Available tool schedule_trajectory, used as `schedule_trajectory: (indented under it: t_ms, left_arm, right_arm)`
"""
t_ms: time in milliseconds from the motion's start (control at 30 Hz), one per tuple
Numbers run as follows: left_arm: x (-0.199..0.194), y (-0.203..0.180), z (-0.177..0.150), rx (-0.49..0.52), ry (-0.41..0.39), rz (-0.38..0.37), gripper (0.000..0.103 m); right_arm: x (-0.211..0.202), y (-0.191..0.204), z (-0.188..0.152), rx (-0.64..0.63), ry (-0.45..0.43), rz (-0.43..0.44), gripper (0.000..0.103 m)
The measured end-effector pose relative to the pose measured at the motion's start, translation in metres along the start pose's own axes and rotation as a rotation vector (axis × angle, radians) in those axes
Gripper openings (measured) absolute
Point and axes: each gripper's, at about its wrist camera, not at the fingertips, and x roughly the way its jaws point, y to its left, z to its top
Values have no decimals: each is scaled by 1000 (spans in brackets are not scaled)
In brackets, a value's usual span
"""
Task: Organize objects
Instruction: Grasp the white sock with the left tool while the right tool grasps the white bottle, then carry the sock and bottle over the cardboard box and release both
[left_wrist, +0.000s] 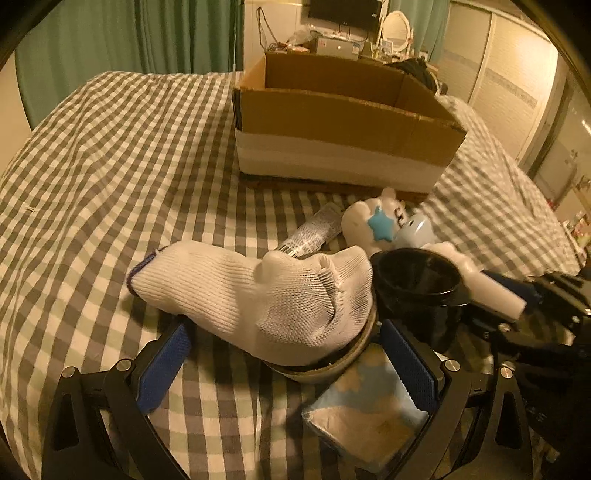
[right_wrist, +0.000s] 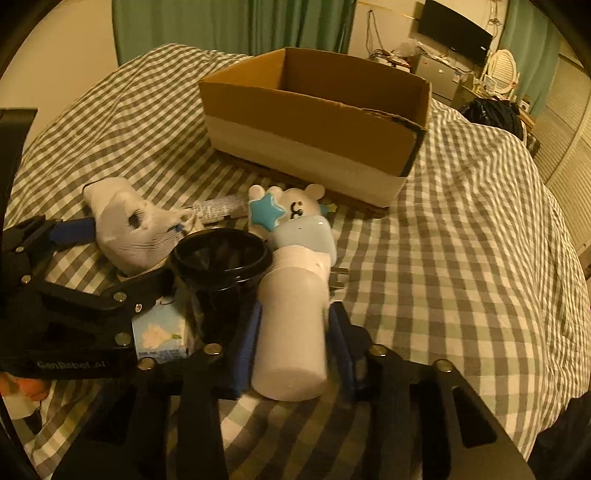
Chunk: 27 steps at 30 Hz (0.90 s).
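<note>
An open cardboard box (left_wrist: 343, 118) stands on the checked bed; it also shows in the right wrist view (right_wrist: 314, 110). My left gripper (left_wrist: 284, 354) is open around a white knit glove (left_wrist: 258, 291) that lies on a round tin (left_wrist: 325, 365). My right gripper (right_wrist: 295, 332) is closed on a white cylinder (right_wrist: 291, 332), seen from the left wrist (left_wrist: 487, 288) too. A black cup (right_wrist: 221, 266) stands between the grippers. A white toy with a blue star (right_wrist: 288, 210), a grey tube (right_wrist: 218, 208) and a blue tissue pack (left_wrist: 369, 402) lie nearby.
The grey and white checked bedspread (left_wrist: 129, 166) extends left and far. A desk with a monitor (left_wrist: 343, 13) and a mirror (left_wrist: 395, 26) stands behind the bed. Green curtains (left_wrist: 129, 33) hang at the back. A dark bag (right_wrist: 491, 110) lies at the bed's far right.
</note>
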Motion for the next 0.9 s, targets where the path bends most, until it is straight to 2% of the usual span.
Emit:
schedule_trajectory:
  t_ms: [233, 300, 333, 633, 767, 900]
  left_arm:
    - [-13, 5, 9, -25, -58, -27, 101]
    - [-6, 3, 12, -6, -50, -18, 94]
    - [-4, 1, 12, -1, -44, -11, 86]
    - [-6, -1, 13, 35, -54, -5, 62]
    - [-19, 8, 16, -8, -67, -33, 57]
    - [-40, 9, 21, -4, -113, -15, 56]
  right_arm:
    - [0, 0, 2, 3, 0, 3, 35]
    - [0, 0, 2, 3, 1, 3, 35]
    - [0, 0, 2, 3, 1, 3, 35]
    - [0, 0, 2, 5, -5, 3, 34]
    - [-6, -3, 3, 23, -36, 1, 33]
    - [-20, -6, 5, 37, -79, -15, 33]
